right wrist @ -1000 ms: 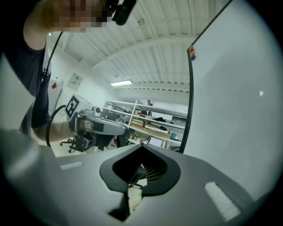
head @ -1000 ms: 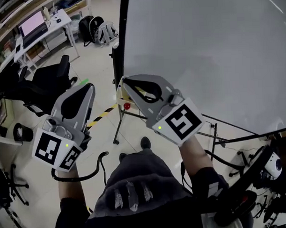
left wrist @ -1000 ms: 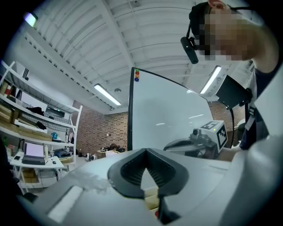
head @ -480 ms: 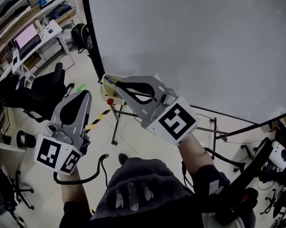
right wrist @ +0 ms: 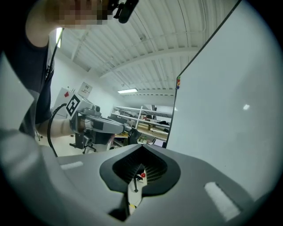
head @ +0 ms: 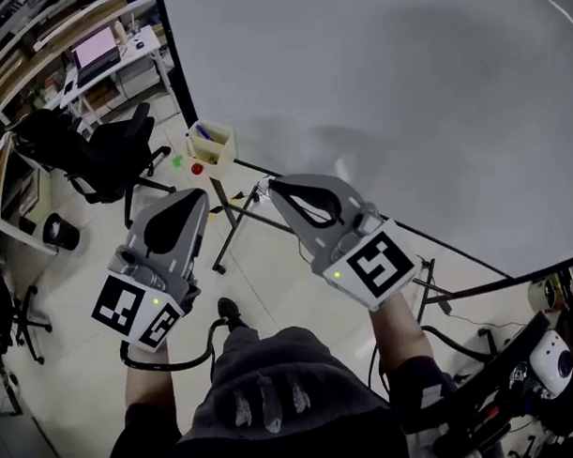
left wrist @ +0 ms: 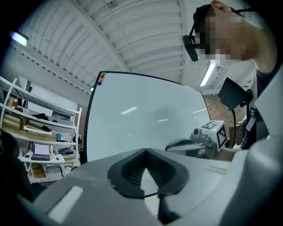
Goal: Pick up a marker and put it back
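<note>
The person is standing in front of the whiteboard (head: 376,98) and is holding both grippers level toward its lower edge. The left gripper (head: 193,197) is sitting below the whiteboard's lower left corner. In the left gripper view its fingers (left wrist: 132,165) are meeting at the tips, closed, and are gripping nothing. The right gripper (head: 276,184) is sitting just beside the whiteboard's lower edge, to the right of the left gripper and well apart from it. In the right gripper view its fingers (right wrist: 154,167) are likewise pressing together at the tips, with nothing between them. A cream holder box (head: 216,153) is hanging at the whiteboard's lower left corner, above and just left of the left gripper's tip. What appears to be a blue marker (head: 201,132) is standing inside the box; it is small in the head view, so its cap and label are not readable. A red round item (head: 197,168) is sitting against the box's lower left side. Neither gripper is touching the box or the marker. Left of the whiteboard, a black office chair (head: 87,155) is standing on the floor (head: 270,280), and beyond it a counter (head: 135,52) is carrying an open laptop (head: 95,47).
</note>
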The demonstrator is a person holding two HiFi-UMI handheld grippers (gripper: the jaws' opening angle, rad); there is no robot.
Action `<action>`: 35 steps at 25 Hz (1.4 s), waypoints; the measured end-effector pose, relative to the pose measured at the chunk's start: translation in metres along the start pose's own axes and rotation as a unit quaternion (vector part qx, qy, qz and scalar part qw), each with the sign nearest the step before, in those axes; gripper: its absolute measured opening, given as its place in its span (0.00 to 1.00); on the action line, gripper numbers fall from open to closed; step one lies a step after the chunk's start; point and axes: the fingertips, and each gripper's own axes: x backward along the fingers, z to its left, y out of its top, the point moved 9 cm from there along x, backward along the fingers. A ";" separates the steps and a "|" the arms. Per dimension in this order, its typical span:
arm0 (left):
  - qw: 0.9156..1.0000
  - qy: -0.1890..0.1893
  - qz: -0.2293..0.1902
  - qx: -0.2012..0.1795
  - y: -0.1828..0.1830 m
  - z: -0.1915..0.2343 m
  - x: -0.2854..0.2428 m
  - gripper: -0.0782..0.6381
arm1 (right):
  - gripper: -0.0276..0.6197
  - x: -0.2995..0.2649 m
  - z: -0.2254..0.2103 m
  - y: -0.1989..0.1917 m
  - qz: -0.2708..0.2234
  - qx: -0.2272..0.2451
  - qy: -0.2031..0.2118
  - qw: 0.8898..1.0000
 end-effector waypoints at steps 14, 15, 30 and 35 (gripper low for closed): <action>0.997 0.071 -0.015 0.001 0.029 -0.055 0.103 0.12 | 0.05 0.010 0.078 0.045 -0.016 -0.012 0.067 0.998; 0.997 0.078 -0.016 0.003 0.028 -0.058 0.115 0.12 | 0.05 0.008 0.089 0.048 -0.015 -0.011 0.071 0.997; 0.994 0.076 -0.052 0.057 0.008 -0.130 0.266 0.12 | 0.05 0.045 0.263 0.077 0.016 0.018 0.115 0.993; 0.996 0.057 -0.053 0.047 0.018 -0.161 0.270 0.12 | 0.05 0.083 0.273 0.089 0.009 0.016 0.084 0.996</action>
